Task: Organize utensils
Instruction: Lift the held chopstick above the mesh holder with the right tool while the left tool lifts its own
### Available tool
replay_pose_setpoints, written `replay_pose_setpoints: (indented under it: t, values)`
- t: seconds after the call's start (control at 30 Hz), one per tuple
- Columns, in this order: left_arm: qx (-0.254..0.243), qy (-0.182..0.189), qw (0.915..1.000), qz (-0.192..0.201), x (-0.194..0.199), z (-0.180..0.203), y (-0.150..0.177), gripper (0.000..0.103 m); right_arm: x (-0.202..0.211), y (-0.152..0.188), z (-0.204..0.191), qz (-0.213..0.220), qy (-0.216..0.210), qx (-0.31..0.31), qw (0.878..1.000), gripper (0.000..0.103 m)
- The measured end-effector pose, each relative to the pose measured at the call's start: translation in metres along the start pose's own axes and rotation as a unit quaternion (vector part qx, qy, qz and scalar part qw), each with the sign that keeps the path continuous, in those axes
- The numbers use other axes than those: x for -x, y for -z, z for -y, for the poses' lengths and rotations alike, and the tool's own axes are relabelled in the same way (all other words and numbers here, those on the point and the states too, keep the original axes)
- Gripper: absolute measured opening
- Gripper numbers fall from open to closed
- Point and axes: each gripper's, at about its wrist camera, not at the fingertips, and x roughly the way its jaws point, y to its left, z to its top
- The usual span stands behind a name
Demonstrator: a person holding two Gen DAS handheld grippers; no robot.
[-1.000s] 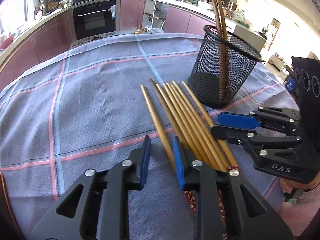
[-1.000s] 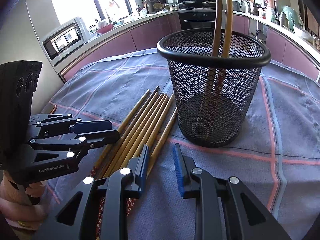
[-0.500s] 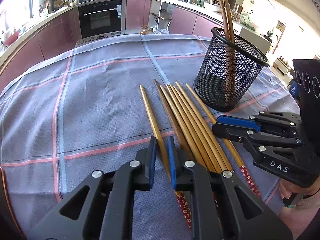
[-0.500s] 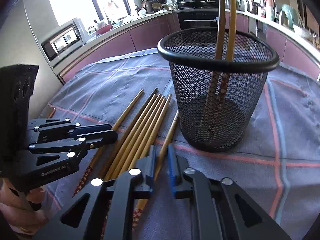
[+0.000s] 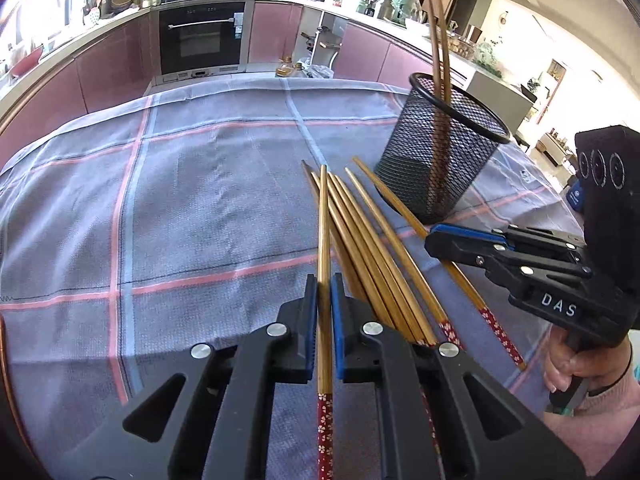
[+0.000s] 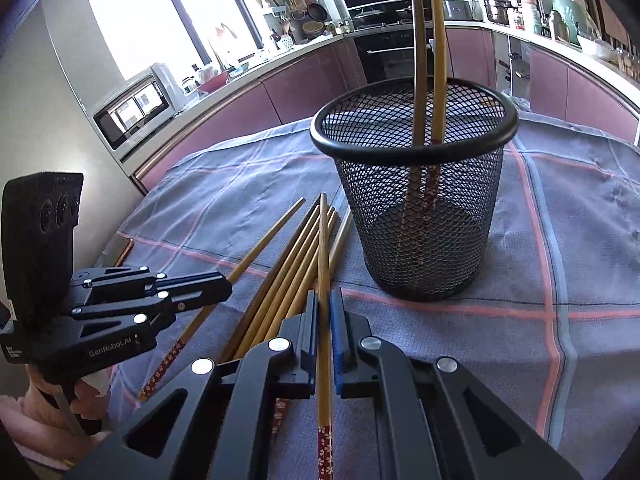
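Several bamboo chopsticks (image 5: 360, 248) with red flowered ends lie side by side on the checked cloth. My left gripper (image 5: 324, 284) is shut on one chopstick (image 5: 323, 220), whose tip crosses over the others. My right gripper (image 6: 324, 296) is shut on another chopstick (image 6: 322, 240) that points toward the black mesh cup (image 6: 420, 240). Two chopsticks (image 6: 420, 40) stand upright in that cup. Each view shows the other gripper from the side: the right gripper (image 5: 434, 236) in front of the cup (image 5: 424, 176), and the left gripper (image 6: 226, 286) left of the pile (image 6: 288, 264).
A blue-grey tablecloth (image 5: 180, 200) with pink lines covers the table. Pink kitchen cabinets and an oven (image 5: 200, 36) lie beyond the far edge. A microwave (image 6: 132, 108) stands to the left in the right wrist view. A hand in a pink sleeve (image 5: 576, 364) holds the right gripper.
Both grippers went from open to shut, each closing on one chopstick. The left gripper's chopstick swung in line with the jaws, its tip now crossing the pile.
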Motion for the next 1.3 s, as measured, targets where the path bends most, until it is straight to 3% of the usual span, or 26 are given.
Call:
replay_pose_setpoints:
  t: [0.33, 0.53, 0.67, 0.8, 1.07, 1.3]
  values:
    - [-0.015, 0.004, 0.9996, -0.023, -0.005, 0.002, 0.006, 0.008, -0.008, 0.004, -0.007, -0.032, -0.003, 0.027, 0.999, 0.006]
    - [-0.019, 0.021, 0.9991, -0.03, -0.013, -0.003, 0.0, 0.013, -0.015, 0.002, -0.007, -0.045, -0.004, 0.031, 0.999, 0.015]
    - [-0.018, 0.023, 0.9991, -0.032, -0.016, -0.003, -0.003, 0.013, -0.018, 0.001, -0.005, -0.045, -0.012, 0.028, 0.999, 0.009]
    - [-0.01, 0.017, 0.9994, -0.029, -0.016, -0.003, -0.005, 0.008, -0.013, 0.004, -0.005, -0.041, -0.014, 0.026, 0.999, 0.006]
    - [0.001, 0.023, 0.9997, -0.011, -0.002, -0.005, -0.006, 0.008, 0.005, 0.002, -0.007, -0.018, -0.016, 0.031, 0.999, 0.006]
    - [0.006, 0.059, 0.998, 0.022, 0.028, -0.003, -0.015, 0.008, 0.034, -0.005, -0.01, 0.023, -0.03, 0.038, 0.999, 0.006]
